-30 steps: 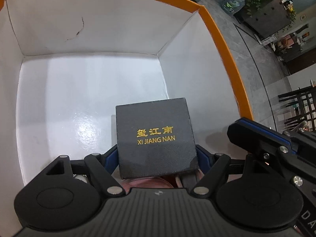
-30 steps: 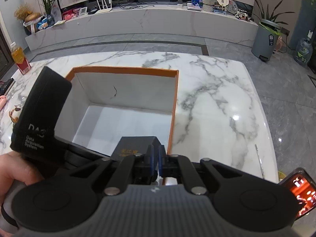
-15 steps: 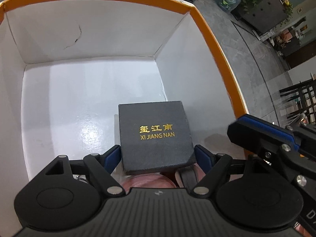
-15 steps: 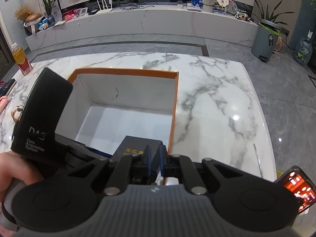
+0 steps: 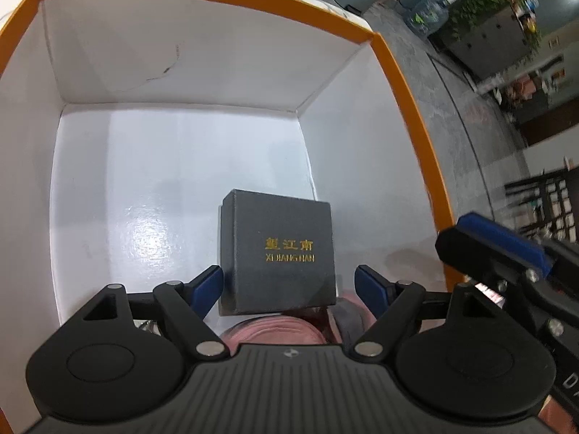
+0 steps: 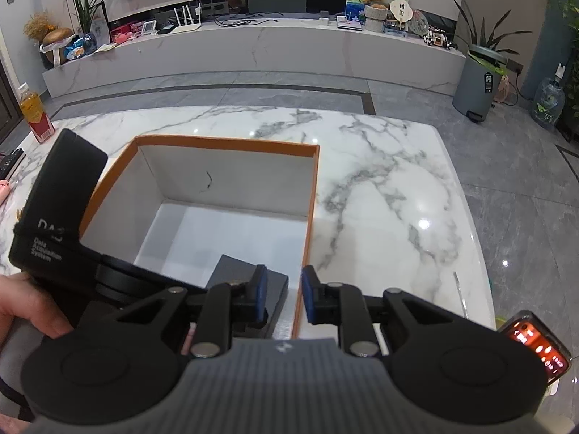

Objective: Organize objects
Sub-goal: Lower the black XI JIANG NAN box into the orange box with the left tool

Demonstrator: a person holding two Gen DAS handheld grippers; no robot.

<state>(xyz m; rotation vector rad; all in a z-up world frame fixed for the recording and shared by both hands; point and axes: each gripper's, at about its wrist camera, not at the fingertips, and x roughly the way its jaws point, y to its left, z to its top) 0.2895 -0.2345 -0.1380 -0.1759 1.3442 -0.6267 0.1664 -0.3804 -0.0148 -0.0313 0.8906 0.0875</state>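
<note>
1. The small dark box [image 5: 277, 253] with gold lettering sits inside the big orange-rimmed carton [image 5: 409, 83], close to the carton's near right corner; it appears to rest on something pink and grey beneath its near edge (what that is I cannot tell).
2. The left gripper [image 5: 287, 285] has its blue pads spread on either side of the dark box. The right pad stands clearly apart from it; the left pad is at the box's lower left corner, and contact there cannot be ruled out. I judge this as a release, not a grip.
3. The right gripper [image 6: 284, 298] straddles the carton's right wall, its jaws opening; the orange wall edge runs up between the pads and neither pad presses on it.
4. A hand [image 6: 25, 307] shows at the left edge of the right wrist view, holding the left tool.
5. Progress, as a judgement: this one box looks delivered. The rest of the carton floor is bare white, so most of the organizing probably remains.
6. On the marble table [image 6: 391, 199] outside the carton I see little to collect: a phone [image 6: 539, 350] at the near right.
</note>
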